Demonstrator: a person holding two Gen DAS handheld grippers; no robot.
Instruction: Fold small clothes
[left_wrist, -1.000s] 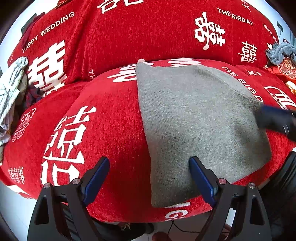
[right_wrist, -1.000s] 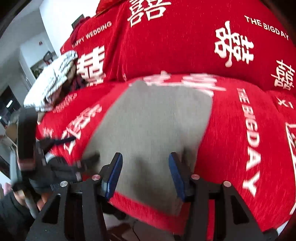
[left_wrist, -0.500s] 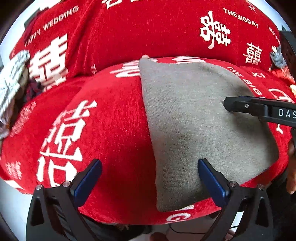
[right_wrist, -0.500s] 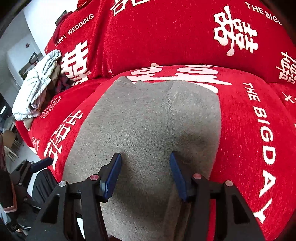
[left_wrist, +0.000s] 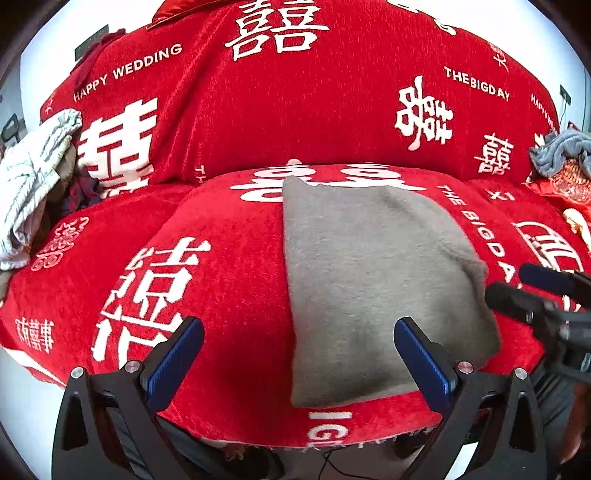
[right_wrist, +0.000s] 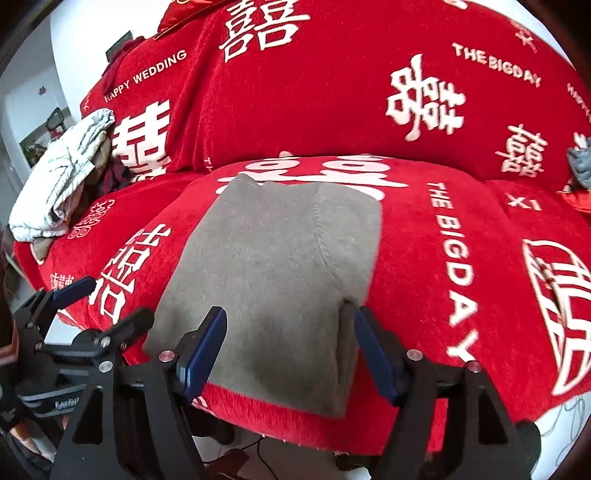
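Observation:
A grey knitted garment (left_wrist: 369, 288) lies folded into a rough rectangle on the seat of the red sofa cover (left_wrist: 229, 295). My left gripper (left_wrist: 299, 339) hovers wide open over the garment's near left edge, with nothing gripped. In the right wrist view the same garment (right_wrist: 273, 266) shows a seam down its middle. My right gripper (right_wrist: 290, 328) sits above its near edge with jaws opening; the cloth lies below them and the pads do not press on it. The right gripper (left_wrist: 532, 291) shows at the right edge of the left view, and the left gripper (right_wrist: 107, 306) at the lower left of the right view.
A pile of crumpled pale striped clothes (left_wrist: 29, 184) rests on the sofa's left end. A grey-blue cloth (left_wrist: 561, 151) lies at the far right. The sofa back (right_wrist: 332, 92) rises behind the garment. The seat's front edge drops to a floor with a cable (right_wrist: 258, 454).
Both grippers have drawn back toward the seat's front edge. The left jaws spread wider, then the right jaws widened. The right gripper has left the garment's middle; the garment lies flat.

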